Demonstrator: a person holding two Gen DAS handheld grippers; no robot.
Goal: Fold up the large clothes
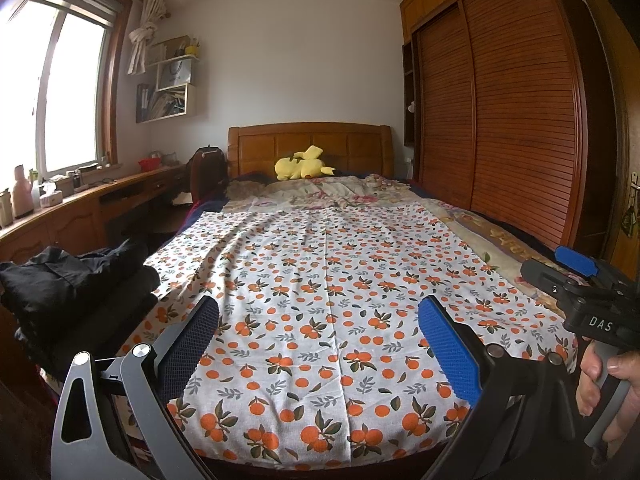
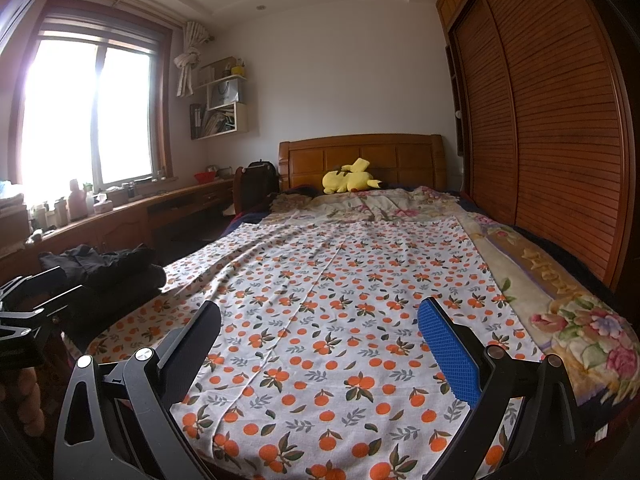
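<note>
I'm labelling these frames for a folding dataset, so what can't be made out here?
- Black clothes: a shadowed heap in both views; garment type and count unreadable.
- Orange-print sheet: near edge cut off by the frame bottom and both tongs.
- Desk items: small, washed out by window glare, right wrist view.
</note>
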